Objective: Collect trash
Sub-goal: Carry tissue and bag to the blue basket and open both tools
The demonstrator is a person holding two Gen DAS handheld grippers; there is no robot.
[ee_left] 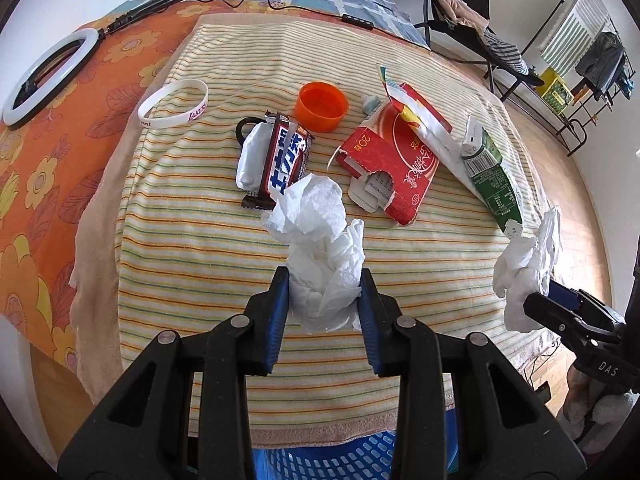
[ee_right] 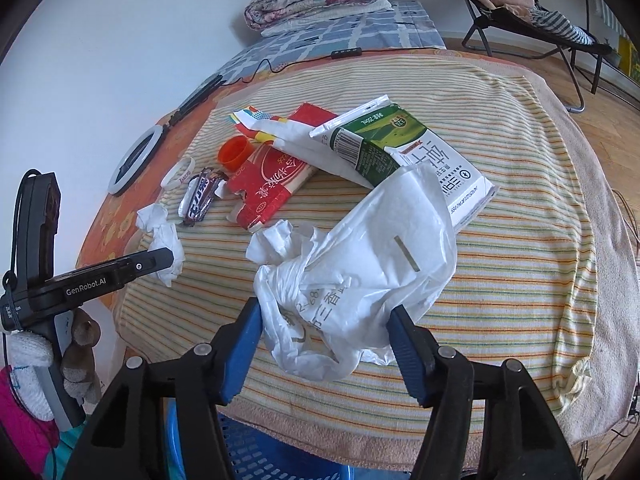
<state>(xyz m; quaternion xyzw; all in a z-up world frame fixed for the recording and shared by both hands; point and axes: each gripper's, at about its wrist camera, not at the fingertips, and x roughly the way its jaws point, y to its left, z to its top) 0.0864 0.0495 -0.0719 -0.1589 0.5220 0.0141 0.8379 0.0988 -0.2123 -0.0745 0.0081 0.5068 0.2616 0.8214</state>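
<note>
We hold the crumpled white paper tissue (ee_left: 324,248) in the left tool (ee_left: 325,300), whose blue pads press into its lower part on both sides. The right tool (ee_right: 326,334) is closed on the thin white plastic bag (ee_right: 360,276), with a second wad of tissue bunched against the bag's far-left side. Both loads appear lifted clear of the striped yellow towel (ee_left: 192,216) that covers the bed.

Handling, as we judge it: the tissue is very light, soft and springy. It compresses under the pads and will not slip easily, but loose flaps can tear or catch. The bag is light, limp and slick; a grip on a gathered fold is safer than on a single layer.

Remaining trash on the striped towel, located from the torn red cardboard carton (ee_left: 390,160):
- green and white milk carton (ee_left: 490,178), right of it, stiff and light; we take it across its narrow sides;
- dark snack-bar wrapper (ee_left: 282,162), left of it, thin and slippery;
- orange plastic cap (ee_left: 321,106), behind it, rigid.

The white silicone wristband (ee_left: 174,104), far left of the red carton, is probably not trash.

Clearance: the towel's near edge lies directly below both tools, and the blue perforated plastic basket (ee_left: 352,460) sits just beyond that edge, with open room above it.
</note>
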